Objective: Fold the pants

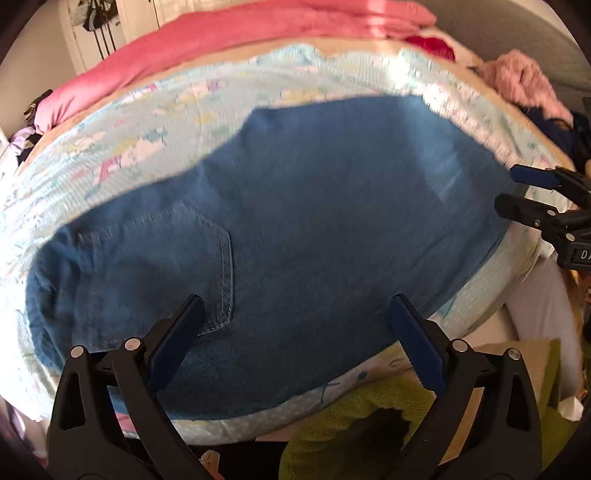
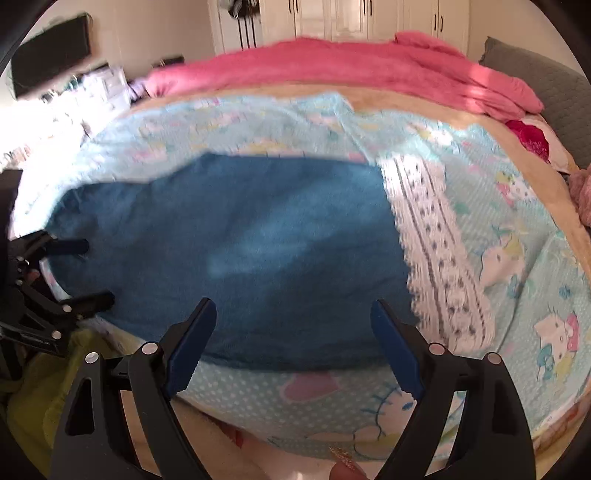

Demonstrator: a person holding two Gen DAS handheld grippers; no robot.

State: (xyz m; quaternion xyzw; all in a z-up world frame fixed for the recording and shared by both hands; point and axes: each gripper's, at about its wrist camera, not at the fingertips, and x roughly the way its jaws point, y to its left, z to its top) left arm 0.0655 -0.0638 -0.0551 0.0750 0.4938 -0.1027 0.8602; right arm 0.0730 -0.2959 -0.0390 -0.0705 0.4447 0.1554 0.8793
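Note:
A pair of blue denim pants (image 1: 314,206) lies flat on a light blue cartoon-print bedsheet (image 1: 147,122), folded lengthwise, back pocket (image 1: 177,251) facing up at the left. My left gripper (image 1: 295,332) is open and empty, just above the pants' near edge by the pocket. My right gripper (image 2: 293,336) is open and empty, over the near edge of the leg end of the pants (image 2: 240,243). The right gripper also shows at the right edge of the left wrist view (image 1: 517,188). The left gripper shows at the left edge of the right wrist view (image 2: 96,271).
A pink blanket (image 2: 351,70) lies across the far side of the bed. A yellow-green towel (image 1: 369,417) lies below the bed's near edge. A pink fuzzy garment (image 1: 524,81) and dark clothes sit at the right. White wardrobes (image 2: 351,18) stand behind.

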